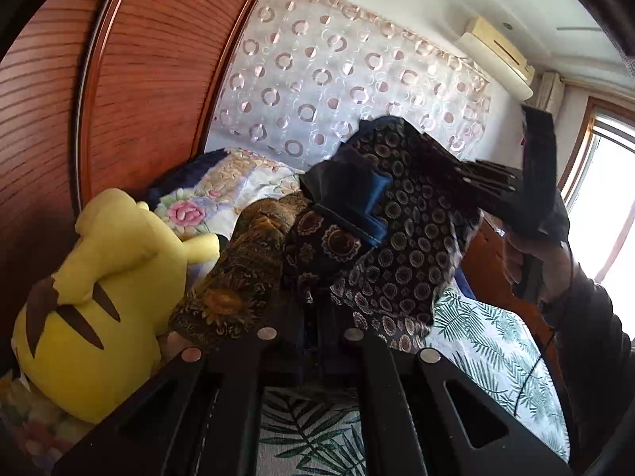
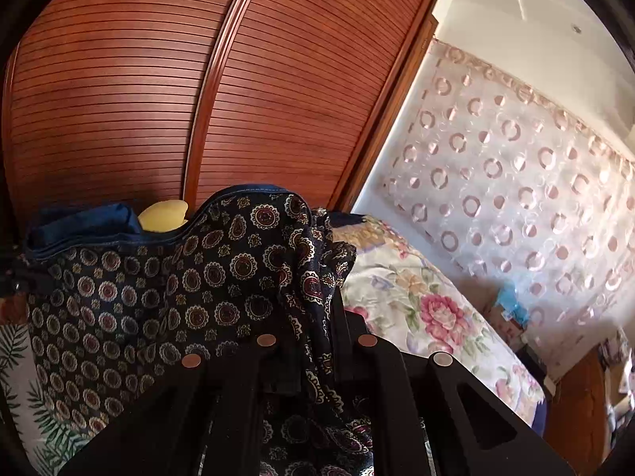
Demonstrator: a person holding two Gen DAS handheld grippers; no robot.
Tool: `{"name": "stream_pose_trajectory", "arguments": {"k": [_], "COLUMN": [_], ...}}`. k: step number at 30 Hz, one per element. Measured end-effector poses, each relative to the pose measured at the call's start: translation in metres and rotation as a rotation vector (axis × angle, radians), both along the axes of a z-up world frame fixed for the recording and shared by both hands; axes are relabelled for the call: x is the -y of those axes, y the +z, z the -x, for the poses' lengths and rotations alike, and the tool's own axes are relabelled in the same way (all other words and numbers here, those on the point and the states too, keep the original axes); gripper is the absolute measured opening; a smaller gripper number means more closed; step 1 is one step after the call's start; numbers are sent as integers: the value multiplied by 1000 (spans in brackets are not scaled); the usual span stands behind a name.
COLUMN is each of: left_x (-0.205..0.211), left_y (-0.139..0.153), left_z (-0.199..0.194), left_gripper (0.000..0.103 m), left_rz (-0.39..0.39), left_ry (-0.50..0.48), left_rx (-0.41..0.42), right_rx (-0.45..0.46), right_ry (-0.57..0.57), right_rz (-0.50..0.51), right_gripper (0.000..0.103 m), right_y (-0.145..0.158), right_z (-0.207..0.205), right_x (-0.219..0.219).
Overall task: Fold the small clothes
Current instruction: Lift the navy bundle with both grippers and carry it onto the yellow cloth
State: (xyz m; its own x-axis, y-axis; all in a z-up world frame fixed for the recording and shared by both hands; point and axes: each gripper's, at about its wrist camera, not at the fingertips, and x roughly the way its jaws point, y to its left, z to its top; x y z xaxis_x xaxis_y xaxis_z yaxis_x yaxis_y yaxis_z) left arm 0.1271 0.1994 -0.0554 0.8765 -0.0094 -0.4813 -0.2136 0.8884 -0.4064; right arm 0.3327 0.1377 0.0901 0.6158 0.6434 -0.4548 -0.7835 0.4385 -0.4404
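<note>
Both tools clamped on the same garment: a dark navy patterned cloth with cream-and-maroon medallions and a plain blue hem (image 1: 401, 238). It hangs in the air between the tools, above the bed.

Left gripper (image 1: 309, 337): jaws drawn together on a bunched fold of the cloth. Right gripper (image 2: 317, 341): jaws likewise pinched on a twisted edge; in the left view it shows ahead and to the right, gripping the cloth's far corner (image 1: 488, 182).

Risks, as judged:
- Both pinches are on gathered cloth, not a flat edge. A layer could slide free if the span is pulled taut, and that corner would drop.
- The cloth sags and twists between the tools; laid down like this it would crease off-line.
- A second dark brown sunflower-print cloth (image 1: 234, 277) hangs just ahead-left of the left tool, touching the held piece. It may drag along.

Room:
- Yellow plush toy with brown stripes (image 1: 99, 297) sits close on the left tool's left; the slatted red-brown wooden wardrobe door (image 2: 158, 99) is behind it. Little margin there.
- White sheet with green palm-leaf print (image 1: 488, 337) lies below and to the right of the left tool: the open area for laying down.
- Floral quilt (image 2: 416, 297) lies ahead-right of the right tool.
</note>
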Motion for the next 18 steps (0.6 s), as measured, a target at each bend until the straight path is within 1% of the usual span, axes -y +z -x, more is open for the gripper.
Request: {"name": "stream_pose_trajectory", "arguments": {"k": [1,2,3,4,5,9,10,11,12,14,15,16,17,18], "left_x": [-1,-1,-1,-1,0,-3,-2,-2,-2,0,0,-1,-1,-1], "left_y": [0,-1,-2,-2,-2,-9,-10,-11,-12,-12,-12,-12,-12,-12], "left_z": [1,2,2,3,3,2,2,2,2,3,3,3,2,2], "left_gripper": [5,5,5,5,5,5,5,5,5,5,5,5,5,5], "left_rz": [8,5,1,-3,-5,0,0,-3,-4,-5,-5,-5,-3,-2], "left_ry": [4,14,22,27,36,58,60,62,63,64,64,65,66,68], "left_rx": [1,-2,-9,-14,-21,-50,-56,-64,-68,-72,-72,-75,-78,-84], "right_rx": [10,16,23,21,10,-43,-80,-101,-92,-52,-60,-91,-125,-154], "right_ry": [11,20,30,34,35,14,3,-13,-46,-85,-86,-79,-71,-68], "right_rz": [7,14,29,36,40,23,26,27,21,-20,-41,-64,-75,-80], "right_gripper": [10,10,10,10,10,14,19,30,35,42,44,50,53,54], "right_y": [1,3,3,-5,-14,-16,-15,-14,-12,-5,-3,-2,-3,-5], "right_z": [-1,-2,-4,-7,-11,-26,-32,-36,-39,-38,-37,-38,-39,-41], "right_x": [-11,-6,-18,-23,-28,-48,-51,-49,-48,-37,-31,-23,-17,-11]}}
